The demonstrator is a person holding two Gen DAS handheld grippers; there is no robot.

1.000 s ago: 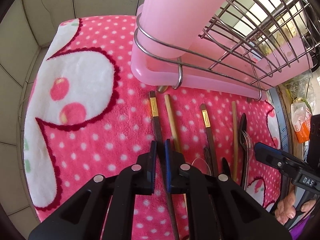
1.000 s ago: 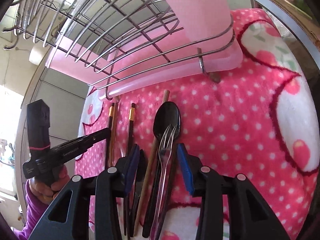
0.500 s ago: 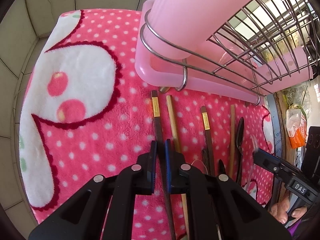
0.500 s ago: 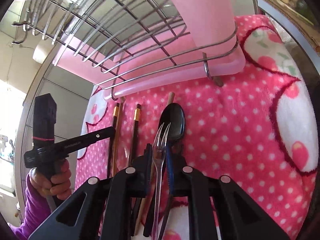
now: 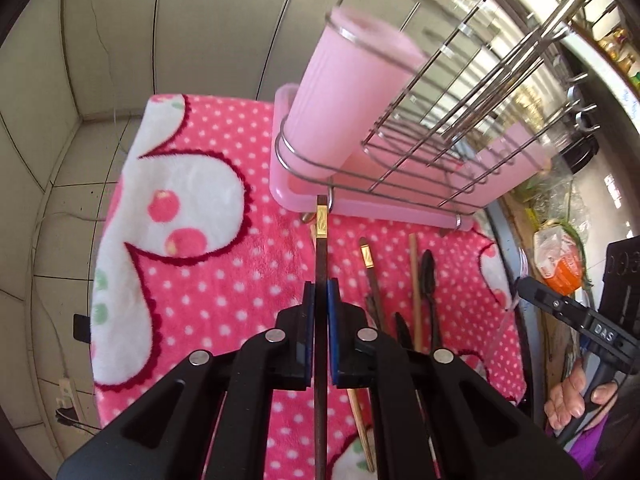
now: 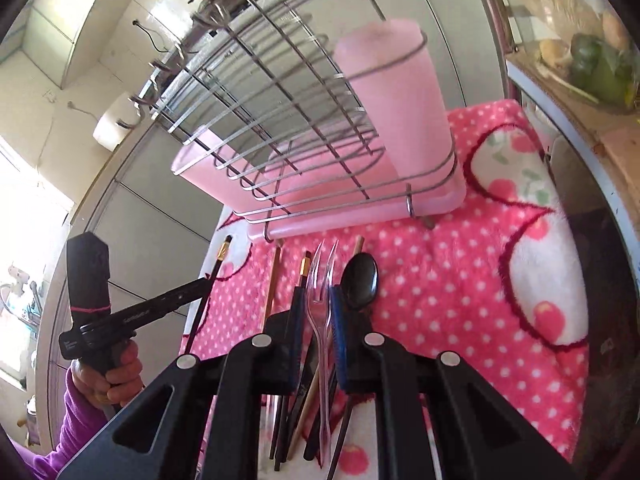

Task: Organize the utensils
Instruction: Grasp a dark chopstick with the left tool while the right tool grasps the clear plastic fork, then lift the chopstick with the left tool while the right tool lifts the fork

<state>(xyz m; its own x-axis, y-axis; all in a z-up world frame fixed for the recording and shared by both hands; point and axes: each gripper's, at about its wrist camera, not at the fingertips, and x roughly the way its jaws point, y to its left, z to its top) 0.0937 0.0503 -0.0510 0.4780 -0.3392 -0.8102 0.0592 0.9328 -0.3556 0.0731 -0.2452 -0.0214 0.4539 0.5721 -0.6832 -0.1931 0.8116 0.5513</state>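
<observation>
My left gripper (image 5: 320, 292) is shut on a dark chopstick (image 5: 321, 248) with a gold band, held clear of the pink dotted cloth (image 5: 220, 280) and pointing at the rack's base. My right gripper (image 6: 318, 292) is shut on a clear plastic fork (image 6: 322, 264), tines up, also off the cloth. Under it lie a black spoon (image 6: 362, 280), a wooden chopstick (image 6: 274, 280) and another gold-banded chopstick (image 6: 304, 268). A tall pink cup (image 5: 352, 92) stands in the wire rack (image 5: 460, 120) behind. The right wrist view shows the left gripper (image 6: 206, 278) at the left with its chopstick (image 6: 219, 258).
The rack sits on a pink drip tray (image 5: 288, 184) at the cloth's far edge. Grey tiled walls close in behind and at the left. Bagged goods (image 5: 560, 264) and green vegetables (image 6: 592, 64) lie beyond the cloth's right side. A hand (image 6: 116, 368) holds the left gripper.
The right gripper's jaws closed on the clear fork and lifted it off the spoon. The left gripper rose with its chopstick. Both views tilted up, so the pink cup's top now shows.
</observation>
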